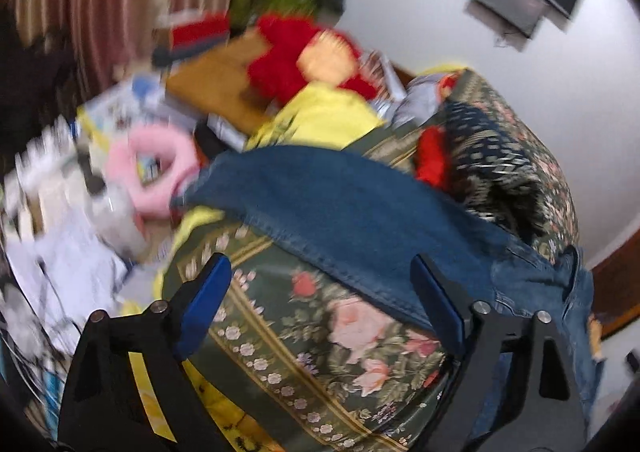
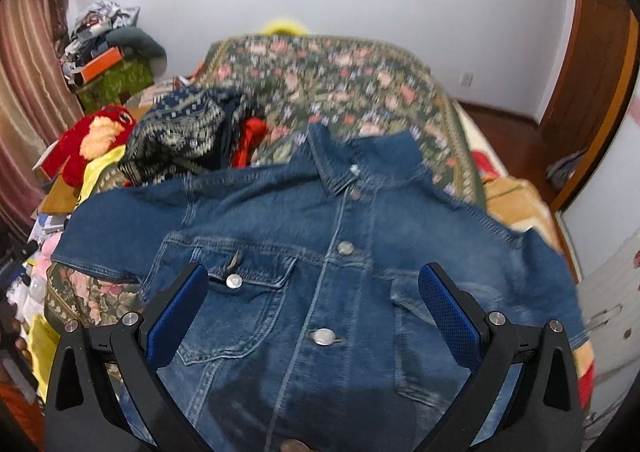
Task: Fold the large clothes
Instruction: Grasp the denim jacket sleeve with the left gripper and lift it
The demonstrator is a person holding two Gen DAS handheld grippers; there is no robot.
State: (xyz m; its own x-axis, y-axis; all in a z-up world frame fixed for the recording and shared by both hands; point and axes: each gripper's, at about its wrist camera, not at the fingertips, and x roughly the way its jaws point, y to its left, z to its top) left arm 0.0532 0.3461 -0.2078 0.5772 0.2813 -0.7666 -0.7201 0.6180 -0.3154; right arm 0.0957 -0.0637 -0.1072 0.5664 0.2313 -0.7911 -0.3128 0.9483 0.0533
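Observation:
A blue denim jacket (image 2: pixel 340 212) lies front up and buttoned on a green floral bedspread (image 2: pixel 340 80), its collar toward the far wall. My right gripper (image 2: pixel 314 276) hovers open over its chest, one blue pad by the left pocket and one by the right, with no cloth pinched. In the blurred left wrist view one sleeve of the jacket (image 1: pixel 340 204) stretches across the bedspread (image 1: pixel 320 332). My left gripper (image 1: pixel 320 272) stands open just short of the sleeve's near edge, with nothing gripped.
A dark patterned garment (image 2: pixel 188 136) and a red cloth are heaped beyond the jacket. A red plush toy (image 2: pixel 92 144), a yellow cloth (image 1: pixel 320 116), a pink ring (image 1: pixel 156 176) and boxes crowd the bed's left side. A wooden door (image 2: pixel 592 84) stands to the right.

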